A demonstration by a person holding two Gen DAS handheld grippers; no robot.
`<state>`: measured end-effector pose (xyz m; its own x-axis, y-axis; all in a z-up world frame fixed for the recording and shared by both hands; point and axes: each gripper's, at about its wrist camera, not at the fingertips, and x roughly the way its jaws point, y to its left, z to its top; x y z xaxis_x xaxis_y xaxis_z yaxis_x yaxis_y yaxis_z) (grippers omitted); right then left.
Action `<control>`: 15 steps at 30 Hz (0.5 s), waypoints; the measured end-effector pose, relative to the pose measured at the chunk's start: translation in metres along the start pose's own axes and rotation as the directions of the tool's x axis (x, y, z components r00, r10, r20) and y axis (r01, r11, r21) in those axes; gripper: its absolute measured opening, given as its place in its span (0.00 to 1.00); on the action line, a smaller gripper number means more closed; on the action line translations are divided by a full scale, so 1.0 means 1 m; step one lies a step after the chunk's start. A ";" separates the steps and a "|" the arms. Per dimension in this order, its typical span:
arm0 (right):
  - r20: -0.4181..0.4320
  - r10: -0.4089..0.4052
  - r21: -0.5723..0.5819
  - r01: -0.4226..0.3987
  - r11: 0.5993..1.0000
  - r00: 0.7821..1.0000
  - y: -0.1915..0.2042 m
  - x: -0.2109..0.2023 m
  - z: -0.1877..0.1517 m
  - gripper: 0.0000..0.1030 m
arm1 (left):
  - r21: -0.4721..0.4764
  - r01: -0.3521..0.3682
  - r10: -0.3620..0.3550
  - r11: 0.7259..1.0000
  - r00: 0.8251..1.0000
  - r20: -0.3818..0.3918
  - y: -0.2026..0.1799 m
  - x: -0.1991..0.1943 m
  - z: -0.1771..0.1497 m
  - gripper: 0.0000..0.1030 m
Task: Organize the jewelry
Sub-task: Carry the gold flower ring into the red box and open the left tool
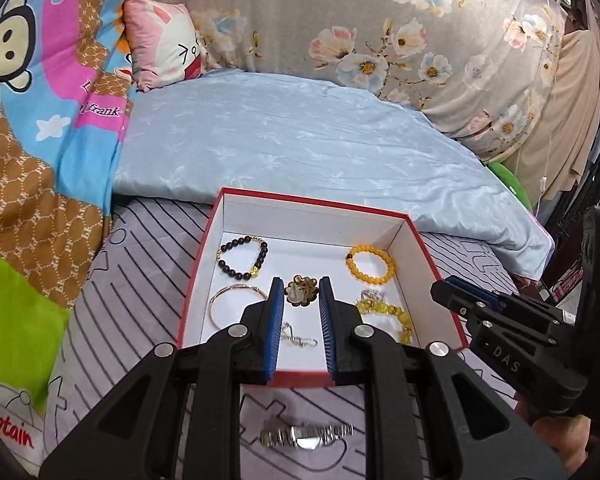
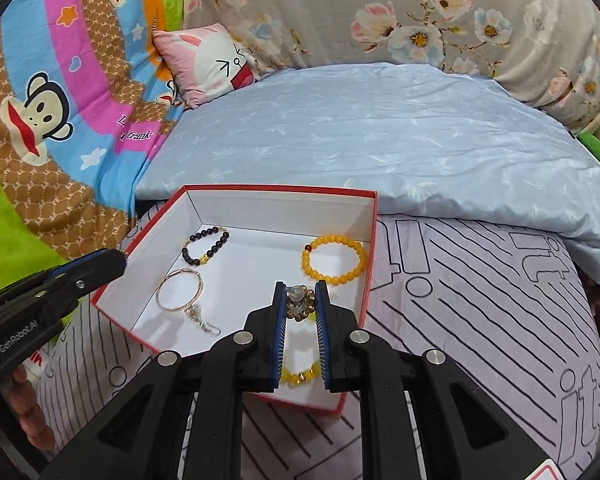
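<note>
watch on bed, just outside box's near edge | left gripper half open, empty, over box | right gripper narrowed around flower brooch at box middle

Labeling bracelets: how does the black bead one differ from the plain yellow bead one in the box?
The black bead bracelet is dark with gold-coloured accents; the yellow bead bracelet is yellow with one reddish bead. The black one lies at the far left of the red box and looks slightly smaller; the yellow lies far right. Both lie flat, ungripped.
</note>
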<state>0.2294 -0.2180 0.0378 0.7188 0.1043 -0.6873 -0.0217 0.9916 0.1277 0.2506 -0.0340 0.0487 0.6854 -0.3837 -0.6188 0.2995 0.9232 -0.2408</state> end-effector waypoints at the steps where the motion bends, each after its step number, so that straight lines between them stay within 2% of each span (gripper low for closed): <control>1: -0.002 0.003 -0.003 -0.003 1.000 1.000 0.000 0.005 0.002 0.13 | -0.002 -0.003 0.003 1.000 1.000 -0.005 0.000 0.006 0.001 0.17; 15: -0.042 0.046 -0.011 -0.046 0.999 0.998 0.010 0.055 0.018 0.13 | 0.012 -0.026 0.027 1.000 0.998 -0.057 0.004 0.063 0.009 0.17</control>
<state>0.2811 -0.2042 0.0138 0.6875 0.1528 -0.7099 -0.0631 0.9865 0.1513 0.3013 -0.0548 0.0158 0.6544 -0.3570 -0.6665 0.2895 0.9327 -0.2152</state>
